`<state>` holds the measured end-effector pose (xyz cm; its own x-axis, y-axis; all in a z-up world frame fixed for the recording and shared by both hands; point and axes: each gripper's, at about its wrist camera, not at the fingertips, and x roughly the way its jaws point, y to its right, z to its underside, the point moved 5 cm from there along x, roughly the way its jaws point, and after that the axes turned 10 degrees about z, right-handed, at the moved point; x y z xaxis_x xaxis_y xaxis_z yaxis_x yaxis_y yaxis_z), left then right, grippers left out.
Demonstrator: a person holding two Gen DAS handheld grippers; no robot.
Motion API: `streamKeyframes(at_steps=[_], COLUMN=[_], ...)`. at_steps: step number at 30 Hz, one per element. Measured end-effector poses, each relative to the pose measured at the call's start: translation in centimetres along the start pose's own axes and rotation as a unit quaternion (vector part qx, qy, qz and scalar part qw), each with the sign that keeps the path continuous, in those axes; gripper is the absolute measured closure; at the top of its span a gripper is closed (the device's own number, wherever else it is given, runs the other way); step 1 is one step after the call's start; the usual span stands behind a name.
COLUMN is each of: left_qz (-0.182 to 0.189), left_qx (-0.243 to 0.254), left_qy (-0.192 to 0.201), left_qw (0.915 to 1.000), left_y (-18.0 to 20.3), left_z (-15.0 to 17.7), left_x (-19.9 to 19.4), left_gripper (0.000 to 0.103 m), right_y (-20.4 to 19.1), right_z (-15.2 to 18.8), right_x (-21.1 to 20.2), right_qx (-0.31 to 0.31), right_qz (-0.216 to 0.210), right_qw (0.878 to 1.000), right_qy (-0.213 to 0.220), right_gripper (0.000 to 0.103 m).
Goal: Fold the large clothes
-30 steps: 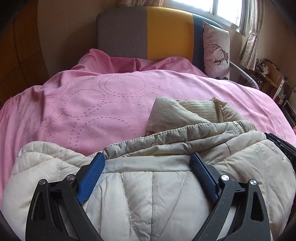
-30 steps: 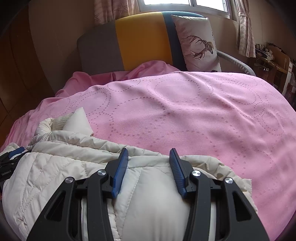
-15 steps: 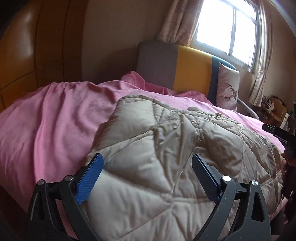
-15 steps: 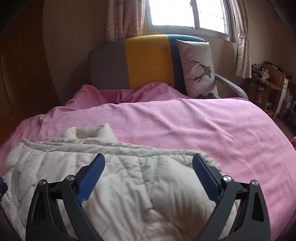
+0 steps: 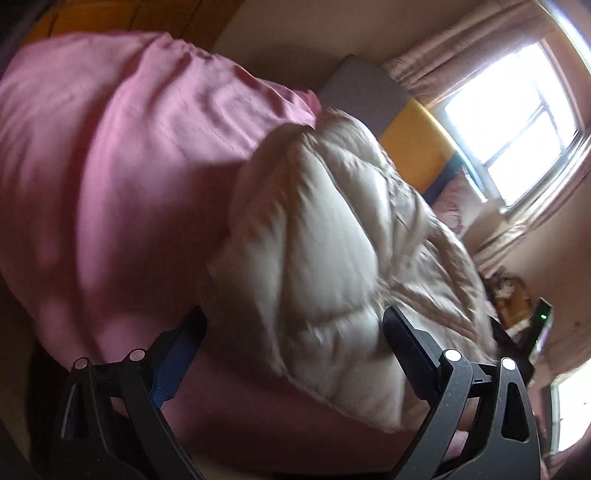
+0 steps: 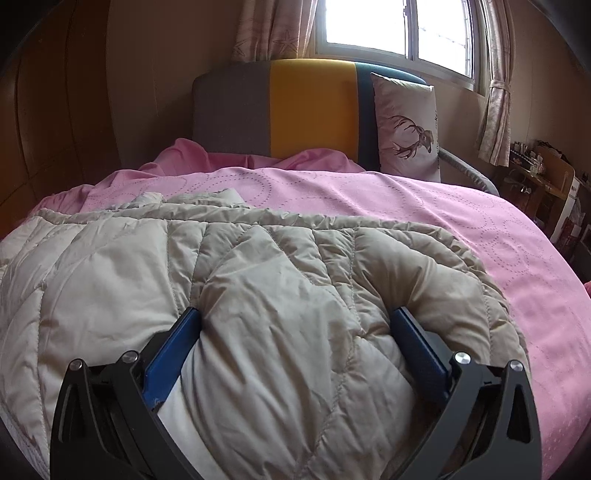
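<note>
A cream quilted puffer jacket (image 6: 258, 258) lies folded across the near part of a bed with a pink bedspread (image 6: 406, 199). My right gripper (image 6: 295, 314) stands wide open over the jacket's near right part, with puffy fabric bulging up between its blue pads. The left wrist view is tilted and blurred. In it the jacket (image 5: 332, 221) stretches away to the right, and my left gripper (image 5: 293, 314) is open at its near end. That end of the jacket shows between the spread fingers, but no grip is visible.
At the bed's far end stands a grey, yellow and dark blue headboard (image 6: 306, 110) with a deer-print pillow (image 6: 406, 125) leaning on it. A bright window (image 6: 391, 26) with curtains is behind. A cluttered desk (image 6: 543, 173) stands at the right, wooden panelling on the left.
My right gripper opened from a narrow pinch on the jacket to full width and drew back. The left gripper, open throughout, swung round to the jacket's left end and rolled, tilting its view.
</note>
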<state>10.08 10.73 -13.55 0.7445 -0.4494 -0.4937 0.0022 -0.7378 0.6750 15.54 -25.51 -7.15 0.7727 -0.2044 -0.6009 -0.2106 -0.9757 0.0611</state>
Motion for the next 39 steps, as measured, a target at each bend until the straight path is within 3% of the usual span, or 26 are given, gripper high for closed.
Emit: streamKeyframes(at_steps=[4, 7, 9, 10, 11, 12, 14, 17, 19, 23, 25, 29, 33, 36, 39], left_qz=[0.054, 0.098, 0.117, 0.126, 0.127, 0.127, 0.135, 0.163, 0.188, 0.206, 0.202, 0.196, 0.179, 0.183, 0.183], left_qx=[-0.006, -0.033, -0.063, -0.077, -0.091, -0.102, -0.124, -0.131, -0.125, -0.106, -0.099, -0.104, -0.120, -0.133, -0.124], left_qy=[-0.029, -0.015, 0.001, 0.007, 0.012, 0.013, 0.008, 0.010, 0.020, 0.062, 0.084, 0.103, 0.102, 0.102, 0.104], left_qw=[0.9981, 0.9946, 0.9912, 0.9890, 0.9877, 0.9865, 0.9829, 0.9779, 0.9739, 0.9708, 0.9707, 0.9696, 0.9712, 0.9687, 0.9697], left_y=[1.0, 1.1, 0.7, 0.5, 0.1, -0.2, -0.8, -0.5, -0.1, 0.3, 0.0, -1.2, -2.5, -3.0, -2.6], left_z=[1.0, 0.2, -0.5, -0.5, -0.8, -1.1, -1.6, -2.6, -3.4, -5.0, -6.0, -6.5, -5.7, -5.2, -5.4], left_x=[1.1, 1.7, 2.3, 2.5, 3.0, 3.4, 4.1, 3.8, 2.5, -0.8, -2.4, -4.3, -4.8, -5.2, -5.3], left_gripper=[0.008, 0.010, 0.016, 0.022, 0.034, 0.036, 0.057, 0.074, 0.080, 0.082, 0.082, 0.082, 0.082, 0.082, 0.082], right_y=[0.1, -1.3, -2.6, -3.2, -3.7, -4.0, -3.9, -3.7, -3.4, -3.5, -4.9, -9.0, -12.8, -12.0, -11.0], right_z=[-0.2, 0.4, 1.4, 2.1, 3.1, 4.0, 4.6, 4.5, 4.3, 3.1, 2.4, 1.2, 1.0, 0.7, 1.7], right_x=[-5.3, -7.2, -6.6, -5.8, -4.8, -3.9, -3.8, -4.1, -5.0, -7.5, -7.3, -3.4, -0.5, -0.9, -3.9], right_qx=[0.046, 0.022, -0.019, -0.042, -0.060, -0.066, -0.054, -0.051, -0.045, -0.012, -0.010, -0.041, -0.112, -0.107, -0.087], right_qz=[-0.032, -0.041, -0.026, -0.009, -0.002, -0.005, -0.004, -0.003, -0.003, -0.006, -0.016, 0.009, 0.022, 0.010, -0.007], right_qw=[0.997, 0.996, 0.998, 0.998, 0.998, 0.998, 0.998, 0.999, 0.999, 0.999, 0.999, 0.999, 0.993, 0.994, 0.996], right_qy=[0.060, 0.077, 0.062, 0.045, 0.026, 0.014, 0.021, 0.005, 0.001, 0.047, 0.051, 0.029, 0.030, 0.016, 0.036], right_gripper=[0.002, 0.002, 0.002, 0.002, 0.002, 0.002, 0.002, 0.002, 0.002, 0.002, 0.002, 0.002, 0.002, 0.002, 0.002])
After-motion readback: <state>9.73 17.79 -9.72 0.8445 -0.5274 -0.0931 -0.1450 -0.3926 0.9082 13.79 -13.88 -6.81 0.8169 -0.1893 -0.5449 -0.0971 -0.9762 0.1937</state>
